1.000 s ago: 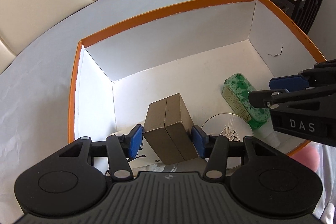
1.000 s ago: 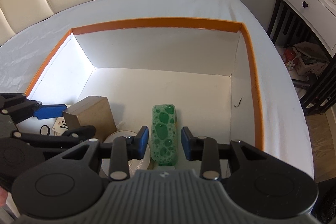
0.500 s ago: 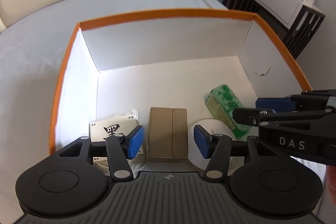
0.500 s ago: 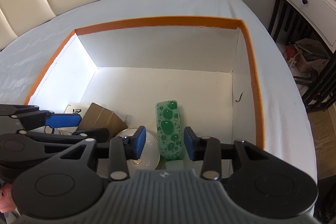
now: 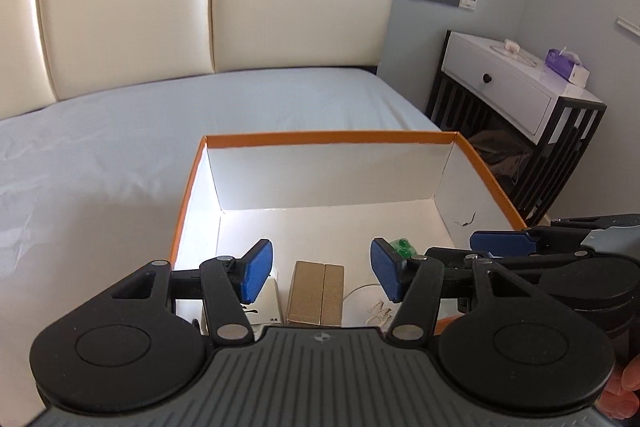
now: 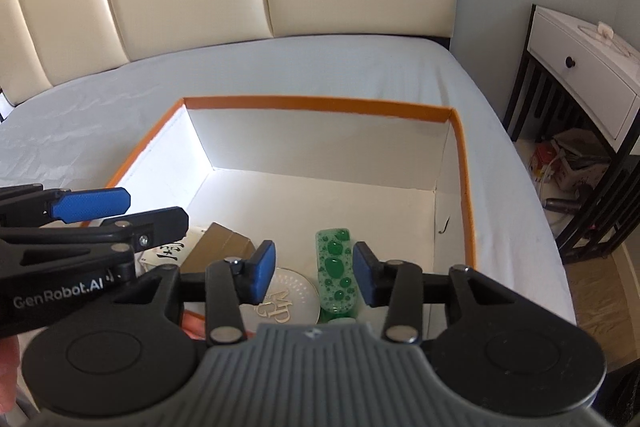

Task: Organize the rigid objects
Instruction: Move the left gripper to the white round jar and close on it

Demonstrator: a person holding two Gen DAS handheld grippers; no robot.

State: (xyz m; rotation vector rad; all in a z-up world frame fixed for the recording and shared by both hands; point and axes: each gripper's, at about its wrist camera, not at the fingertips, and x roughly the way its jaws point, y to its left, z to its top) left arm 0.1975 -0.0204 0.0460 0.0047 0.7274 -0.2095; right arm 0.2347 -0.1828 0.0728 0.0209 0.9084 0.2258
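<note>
Left wrist view looks down past the left gripper point(image 5: 322, 271), whose blue pads stand apart with nothing between them; its jaws have just been opening, and the brown carton point(image 5: 316, 293) lies below the gap, free on the floor of the orange-rimmed box point(image 5: 328, 138). Right wrist view has the right gripper point(image 6: 314, 271) likewise parted and empty, its jaws also just opened further, with the green bottle point(image 6: 335, 269) lying lengthwise beneath the gap. Both items look placed, so the step in hand seems to be drawing clear: best to lift each gripper straight up and back so no pad clips the carton or rolls the bottle, and to keep the two grippers from knocking, as they sit close side by side. The carton is plain kraft brown with a centre seam; the bottle is clear green with bubbles. Between them lies a round silver tin point(image 6: 286, 297), and a white card with black characters point(image 6: 170, 251) sits left of the carton, all at the near end of the box.
</note>
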